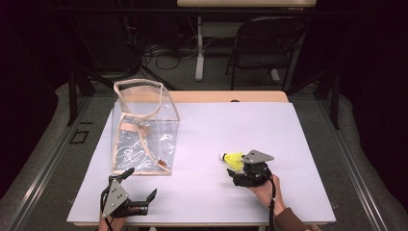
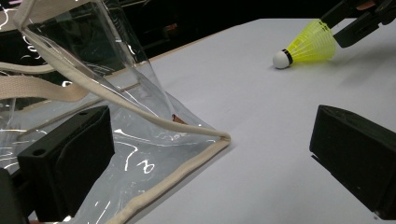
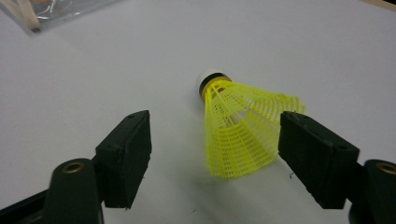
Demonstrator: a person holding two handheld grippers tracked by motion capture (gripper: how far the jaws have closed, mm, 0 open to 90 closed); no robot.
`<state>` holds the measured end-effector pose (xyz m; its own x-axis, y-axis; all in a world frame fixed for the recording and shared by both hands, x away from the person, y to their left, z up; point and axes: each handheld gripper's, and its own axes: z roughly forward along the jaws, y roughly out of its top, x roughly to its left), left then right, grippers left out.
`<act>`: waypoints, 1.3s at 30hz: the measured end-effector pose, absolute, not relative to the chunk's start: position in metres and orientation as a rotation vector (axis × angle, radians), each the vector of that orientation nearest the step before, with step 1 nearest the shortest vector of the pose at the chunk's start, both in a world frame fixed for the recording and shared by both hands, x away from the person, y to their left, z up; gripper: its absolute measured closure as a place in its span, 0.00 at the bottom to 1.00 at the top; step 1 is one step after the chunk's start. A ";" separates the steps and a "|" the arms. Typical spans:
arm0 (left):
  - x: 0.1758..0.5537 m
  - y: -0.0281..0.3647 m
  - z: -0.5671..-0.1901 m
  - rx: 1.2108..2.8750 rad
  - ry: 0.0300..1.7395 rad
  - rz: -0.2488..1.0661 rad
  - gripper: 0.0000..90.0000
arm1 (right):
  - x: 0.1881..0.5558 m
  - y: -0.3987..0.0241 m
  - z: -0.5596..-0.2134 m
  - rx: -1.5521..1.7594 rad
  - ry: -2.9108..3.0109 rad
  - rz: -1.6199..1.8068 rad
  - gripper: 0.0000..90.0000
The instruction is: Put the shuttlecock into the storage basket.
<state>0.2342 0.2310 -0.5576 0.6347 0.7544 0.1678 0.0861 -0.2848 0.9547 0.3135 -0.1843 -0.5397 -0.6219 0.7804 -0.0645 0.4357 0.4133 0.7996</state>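
On tabletop [image 1: 202, 139], right of clear bag [image 1: 144, 127]: yellow shuttlecock [image 3: 238, 128] lying on side. Right gripper [image 3: 215, 149] jaws wide apart, straddling skirt, nothing held. Judged best: close gently, skirt crushable. Left gripper [image 2: 210, 158] open, empty, beside bag.

Dim lab: floor cables [image 1: 163, 55], folding chair [image 1: 262, 45], white table [image 1: 269, 125].

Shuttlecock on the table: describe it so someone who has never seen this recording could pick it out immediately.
Start at the white table, whose left side holds a clear plastic bag with beige trim. Look to the near right, where the right gripper lies with open jaws on either side of a small object. That is the shuttlecock: a neon-yellow mesh skirt with a white tip, the only brightly coloured thing there.
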 end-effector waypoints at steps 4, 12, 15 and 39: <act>0.234 0.231 -0.558 1.757 0.683 0.759 0.00 | 0.315 -0.184 -0.542 1.065 2.241 1.072 0.40; 0.234 0.231 -0.557 1.761 0.682 0.761 0.00 | 0.318 -0.184 -0.545 1.096 2.243 1.069 0.57; 0.234 0.231 -0.557 1.763 0.682 0.761 0.00 | 0.319 -0.183 -0.548 1.117 2.249 1.064 0.62; 0.234 0.231 -0.557 1.768 0.686 0.759 0.00 | 0.319 -0.180 -0.553 1.156 2.264 1.042 0.95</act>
<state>0.2337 0.2306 -0.5571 0.6353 0.7536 0.1686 0.0915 -0.2902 0.9526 0.3193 -0.1797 -0.5526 -0.5827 0.8126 -0.0096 0.5215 0.3830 0.7625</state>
